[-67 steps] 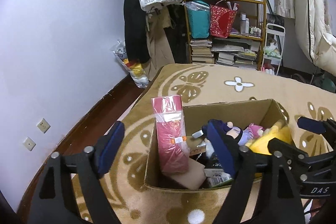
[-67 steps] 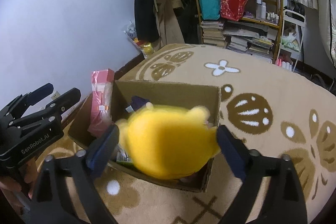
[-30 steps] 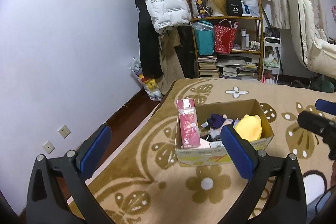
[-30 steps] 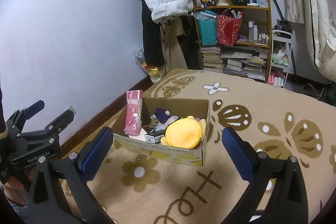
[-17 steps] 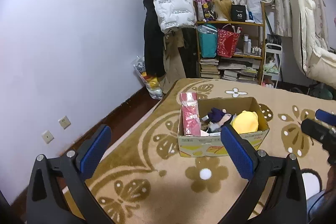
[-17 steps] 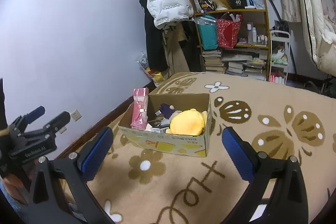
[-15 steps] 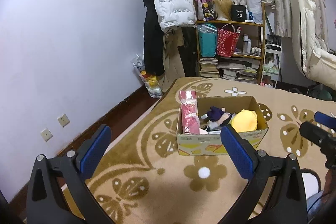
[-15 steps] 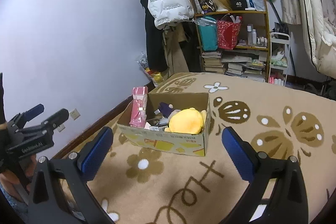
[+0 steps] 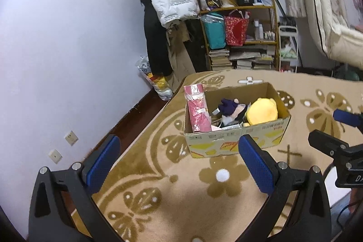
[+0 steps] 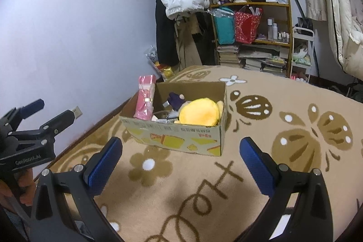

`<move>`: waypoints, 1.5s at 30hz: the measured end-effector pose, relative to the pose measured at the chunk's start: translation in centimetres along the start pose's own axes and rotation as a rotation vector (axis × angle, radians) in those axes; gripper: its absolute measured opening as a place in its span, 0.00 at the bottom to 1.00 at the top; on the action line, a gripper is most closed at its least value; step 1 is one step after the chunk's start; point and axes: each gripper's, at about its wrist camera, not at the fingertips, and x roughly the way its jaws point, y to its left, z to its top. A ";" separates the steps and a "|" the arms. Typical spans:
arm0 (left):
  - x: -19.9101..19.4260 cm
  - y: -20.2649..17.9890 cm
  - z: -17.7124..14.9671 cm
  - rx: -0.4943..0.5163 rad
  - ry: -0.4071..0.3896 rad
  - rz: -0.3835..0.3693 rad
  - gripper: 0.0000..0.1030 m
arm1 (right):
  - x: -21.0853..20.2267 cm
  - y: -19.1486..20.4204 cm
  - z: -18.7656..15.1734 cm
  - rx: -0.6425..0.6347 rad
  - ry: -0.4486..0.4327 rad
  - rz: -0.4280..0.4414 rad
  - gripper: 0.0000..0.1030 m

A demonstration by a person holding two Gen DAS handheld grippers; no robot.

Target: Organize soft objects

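Both grippers hang above the rug (image 10: pixel 283 92), and both are empty. The left gripper (image 9: pixel 179 160) has its blue-padded fingers (image 9: pixel 103 161) spread wide, nothing between them but carpet. The right gripper (image 10: pixel 180 160) shows the same: fingers (image 10: pixel 256 166) far apart, holding nothing. Each tool shows in the other's view too, the right one at the right edge of the left camera and the left one at the left edge of the right camera, a hand (image 10: pixel 25 185) wrapped round its grip.

Ahead of both sits the cardboard box (image 9: pixel 238 142), open-topped, on the rug near the wall. Inside it, the yellow plush (image 9: pixel 263 112) lies at the right end, round and bright. Just beside it, toward the middle, a dark purple doll (image 9: pixel 229 106) rests among smaller bits too jumbled to tell. At the left end a pink packet (image 9: pixel 197 108) stands upright against the box wall, poking above the rim.

Behind the box, well apart, a shelf (image 10: pixel 251 37) is crammed with bags and books, and a white jacket (image 9: pixel 172 1) hangs next to it.
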 end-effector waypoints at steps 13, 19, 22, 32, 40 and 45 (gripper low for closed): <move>1.3 -0.8 0.0 0.013 0.025 -0.020 1.00 | 1.4 -0.8 -0.6 0.024 0.028 -0.014 1.00; 1.5 -0.7 0.0 0.012 0.027 -0.016 1.00 | 1.4 -0.9 -0.6 0.024 0.028 -0.014 1.00; 1.8 -0.7 0.0 0.013 0.026 -0.008 1.00 | 1.4 -0.9 -0.7 0.024 0.032 -0.013 1.00; 1.7 -0.7 -0.1 0.017 0.021 -0.005 1.00 | 1.5 -0.9 -0.7 0.025 0.032 -0.012 1.00; 1.6 -0.7 -0.1 0.019 0.027 0.005 1.00 | 1.4 -0.9 -0.6 0.025 0.031 -0.014 1.00; 1.6 -0.7 0.0 0.022 0.027 0.008 1.00 | 1.6 -0.8 -0.8 0.025 0.031 -0.014 1.00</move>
